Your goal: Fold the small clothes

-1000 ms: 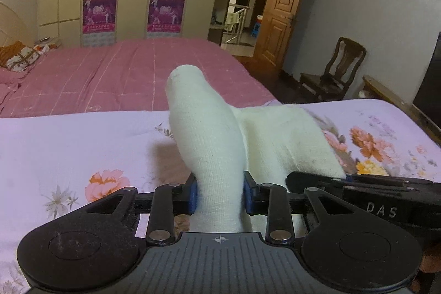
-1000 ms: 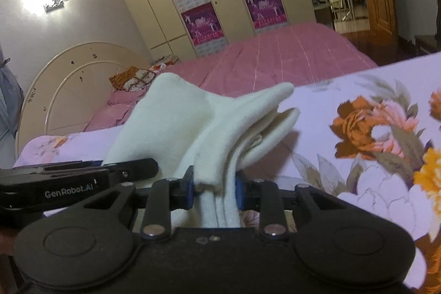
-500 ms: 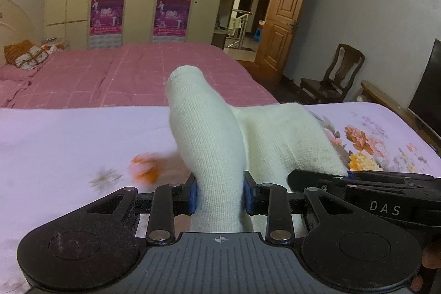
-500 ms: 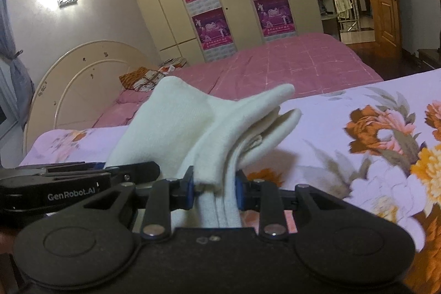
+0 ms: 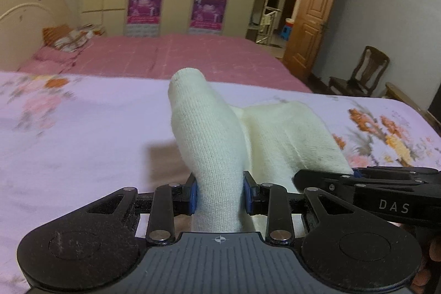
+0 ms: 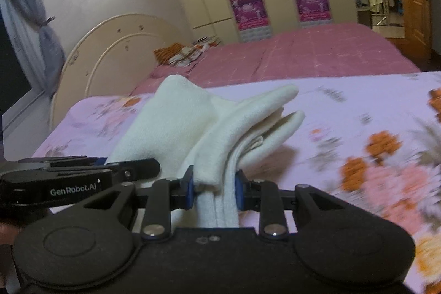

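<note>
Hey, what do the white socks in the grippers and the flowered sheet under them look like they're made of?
White socks: soft knit, probably cotton blend; fine ribbed stitches show, matte and slightly fuzzy. Flowered sheet: thin woven fabric, likely cotton or polyester; smooth, flat, matte printed surface, though blur hides the weave.

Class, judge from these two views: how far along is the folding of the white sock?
Done: the white knitted sock is off the floral bedsheet, doubled at its cuff end. In hand: left tool and right tool each clamp one end. Left: laying it down flat, folded.
</note>
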Tool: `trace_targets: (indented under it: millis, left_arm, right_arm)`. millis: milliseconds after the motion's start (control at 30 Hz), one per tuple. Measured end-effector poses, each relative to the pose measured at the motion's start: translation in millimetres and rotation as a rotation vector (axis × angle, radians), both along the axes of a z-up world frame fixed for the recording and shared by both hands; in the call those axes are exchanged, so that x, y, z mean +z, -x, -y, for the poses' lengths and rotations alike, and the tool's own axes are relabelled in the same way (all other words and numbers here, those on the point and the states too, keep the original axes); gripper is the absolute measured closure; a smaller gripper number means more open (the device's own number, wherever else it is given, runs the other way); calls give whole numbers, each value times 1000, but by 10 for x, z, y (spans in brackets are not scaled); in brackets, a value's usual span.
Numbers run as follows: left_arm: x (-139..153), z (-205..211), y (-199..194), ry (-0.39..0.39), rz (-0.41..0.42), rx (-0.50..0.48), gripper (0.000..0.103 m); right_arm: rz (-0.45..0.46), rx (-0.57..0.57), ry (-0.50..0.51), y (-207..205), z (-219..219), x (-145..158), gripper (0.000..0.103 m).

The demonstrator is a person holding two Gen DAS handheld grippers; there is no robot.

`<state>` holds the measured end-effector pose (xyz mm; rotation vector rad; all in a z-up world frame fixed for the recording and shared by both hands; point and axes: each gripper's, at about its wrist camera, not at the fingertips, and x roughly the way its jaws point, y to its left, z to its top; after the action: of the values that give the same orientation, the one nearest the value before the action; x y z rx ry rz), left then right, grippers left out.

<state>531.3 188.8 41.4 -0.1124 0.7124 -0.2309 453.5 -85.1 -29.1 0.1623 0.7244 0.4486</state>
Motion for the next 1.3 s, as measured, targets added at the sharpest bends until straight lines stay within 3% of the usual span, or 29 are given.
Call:
trace_targets:
  millis: [267, 467, 567, 667, 767, 933, 1000, 1067, 1200, 1300]
  left_arm:
    - [-262, -553, 248, 52, -42, 74, 71]
    - [-522, -668, 300, 73, -91, 79, 70]
    - [-684, -668, 313, 43, -89, 107, 50]
    - [-787, -785, 339, 75, -85, 124, 34]
    - [-822, -914, 356, 106, -93, 122, 29]
    - [-672, -1141, 423, 132, -80, 133, 28]
    - [-562, -1146, 413, 126, -42, 111, 28]
    - [-480, -1089, 319, 147, -3, 67, 28]
    - [-426, -811, 36, 96, 31, 24, 29]
    - [-560, -655, -136, 51, -23, 30, 29]
  right_arm:
    - [-40, 69, 18, 136, -611, -126, 76]
    - [-79, 69, 22, 187, -627, -227, 76]
    - [-131, 39, 6, 175, -551, -366, 76]
    - [-192, 19, -51, 136, -412, -542, 75]
    - [-241, -10, -145, 114, -226, -668, 69]
    - [-252, -11, -171, 155, -49, -636, 61]
    - [-216, -21, -180, 194, 55, -523, 62]
    - [-135, -30, -170, 193, 27, -353, 75]
    - [-56, -3, -99, -24, -255, -197, 78]
    - [-33, 25, -4, -166, -488, -251, 80]
